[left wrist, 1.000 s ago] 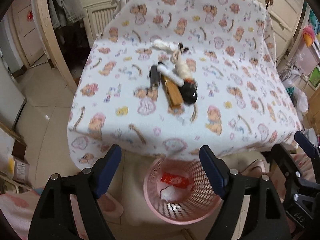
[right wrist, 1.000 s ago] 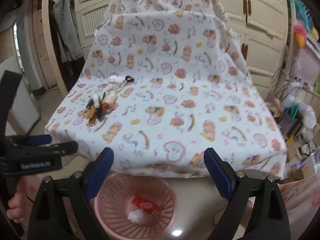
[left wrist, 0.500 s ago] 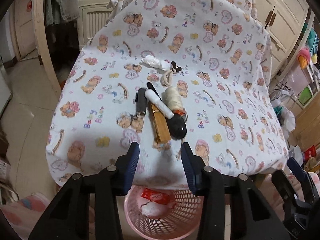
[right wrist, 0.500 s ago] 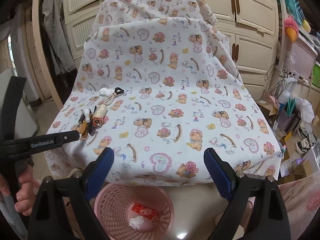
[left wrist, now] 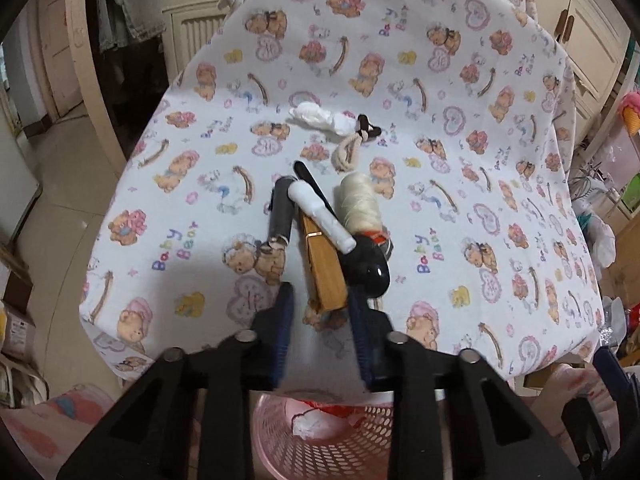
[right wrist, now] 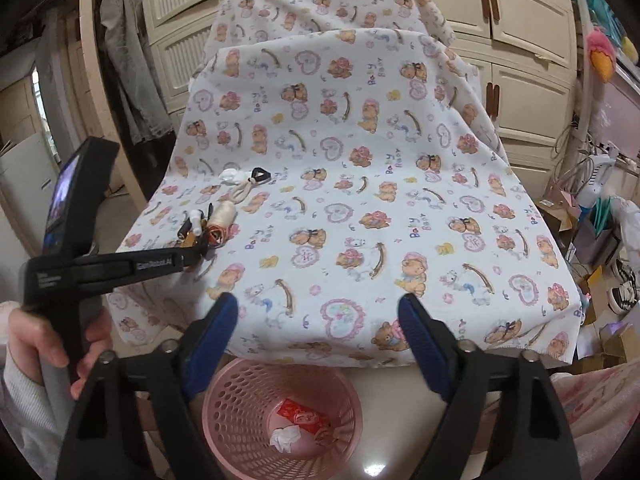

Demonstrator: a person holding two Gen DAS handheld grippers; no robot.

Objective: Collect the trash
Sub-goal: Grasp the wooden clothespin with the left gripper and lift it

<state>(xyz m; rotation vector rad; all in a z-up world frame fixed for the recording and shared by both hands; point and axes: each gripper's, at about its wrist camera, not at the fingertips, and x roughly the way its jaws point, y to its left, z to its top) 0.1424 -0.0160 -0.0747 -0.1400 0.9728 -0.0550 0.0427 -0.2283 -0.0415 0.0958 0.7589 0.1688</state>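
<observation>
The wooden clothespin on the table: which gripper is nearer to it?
Left. The left gripper is right at the wooden clothespin, its closing jaws on either side of the near end. The right gripper hangs off the table edge above the pink basket, jaws closing on nothing.

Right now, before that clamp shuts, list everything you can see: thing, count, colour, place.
clothespin: one, wooden, cloth's near edge, between the closing left fingers
thread spool: one, cream, right of the clothespin
white tube: one, lying across the clothespin
tissue: one, white, farther back
basket: one, pink, floor
red wrapper: one, in the basket
left gripper: closing
right gripper: closing, nothing between its fingers
</observation>
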